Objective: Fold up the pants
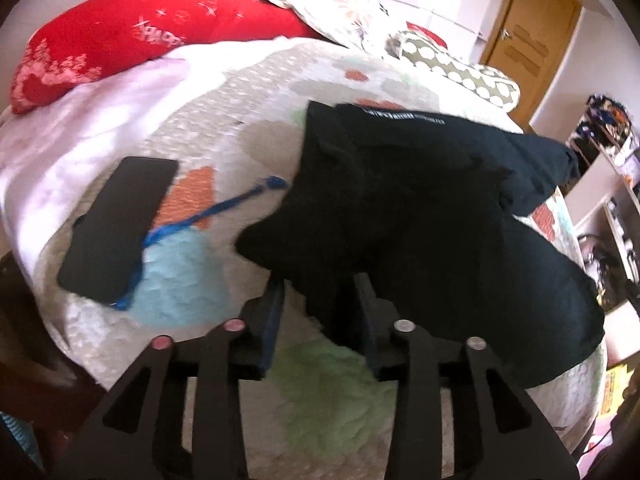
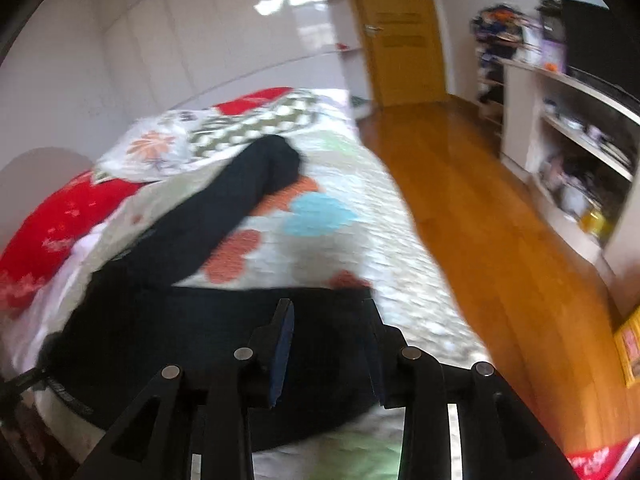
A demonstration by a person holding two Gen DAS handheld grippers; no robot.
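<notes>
My left gripper (image 1: 320,300) and right gripper (image 2: 328,320) both gape wide, holding nothing, over the black pants (image 1: 420,208) sprawled across the bed (image 1: 240,100) toward its right edge; soft, light, floppy cloth, best pinched at waistband or cuffs.

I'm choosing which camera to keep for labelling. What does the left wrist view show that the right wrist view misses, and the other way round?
Only the left wrist view shows the black phone with its blue cord lying on the bedspread, plus the left gripper with a bunch of dark fabric between its open jaws. Only the right wrist view shows the wooden floor, the white shelving, and the right gripper open over the cloth. Both show the black pants, the red pillow and the wooden door.
</notes>
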